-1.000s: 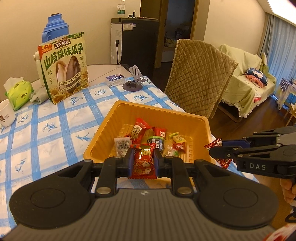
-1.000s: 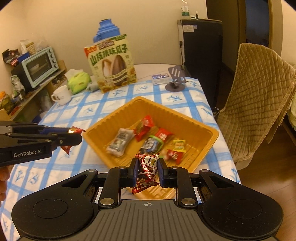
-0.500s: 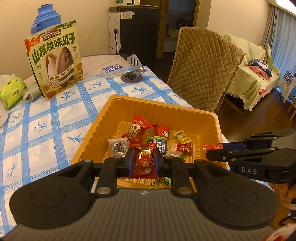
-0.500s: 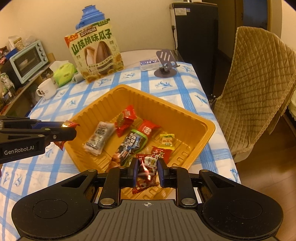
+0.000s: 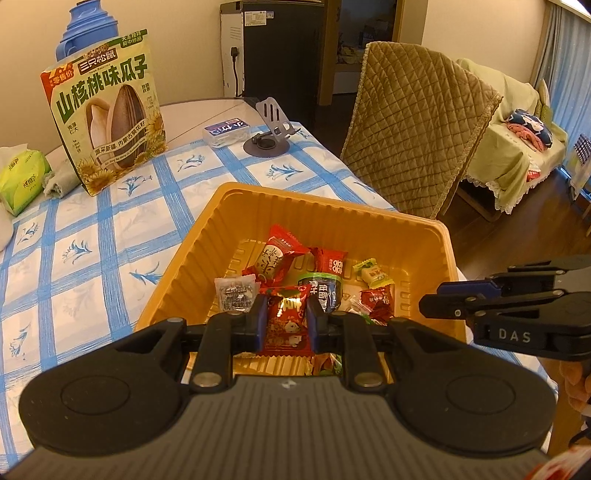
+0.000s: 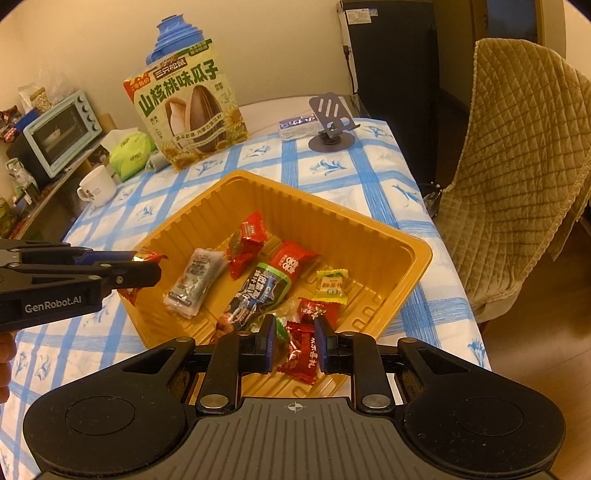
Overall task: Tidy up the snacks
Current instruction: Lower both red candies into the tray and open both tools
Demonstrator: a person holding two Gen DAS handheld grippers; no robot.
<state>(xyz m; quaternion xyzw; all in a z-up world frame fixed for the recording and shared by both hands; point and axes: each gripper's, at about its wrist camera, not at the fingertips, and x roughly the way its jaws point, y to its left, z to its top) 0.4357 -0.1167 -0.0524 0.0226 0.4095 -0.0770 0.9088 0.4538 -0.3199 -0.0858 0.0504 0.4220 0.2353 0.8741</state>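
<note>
An orange plastic tray [image 5: 369, 218] sits on the blue-checked tablecloth, holding several wrapped snacks, among them a red packet [image 5: 280, 251], a green-and-blue packet [image 5: 321, 291] and a silver wrapper [image 5: 234, 295]. My left gripper [image 5: 285, 314] hangs over the tray's near edge, shut on a red candy packet [image 5: 286, 328]. The right wrist view shows this gripper [image 6: 147, 267] at the tray's left rim [image 6: 332, 214]. My right gripper [image 6: 294, 332] is over the tray's near corner, shut on a dark red candy [image 6: 301, 354]. Its closed tips [image 5: 428, 306] enter the left wrist view from the right.
A big sunflower-seed bag [image 5: 107, 122] stands at the back before a blue flask [image 5: 81, 29]. Near them are a green tissue pack [image 5: 20, 177], a phone stand [image 5: 269, 129] and a white mug [image 6: 98, 186]. A quilt-covered chair [image 5: 413, 129] borders the table's right edge.
Both grippers have come forward and down toward the tray, which looks larger and closer now. Each keeps its candy clamped.
</note>
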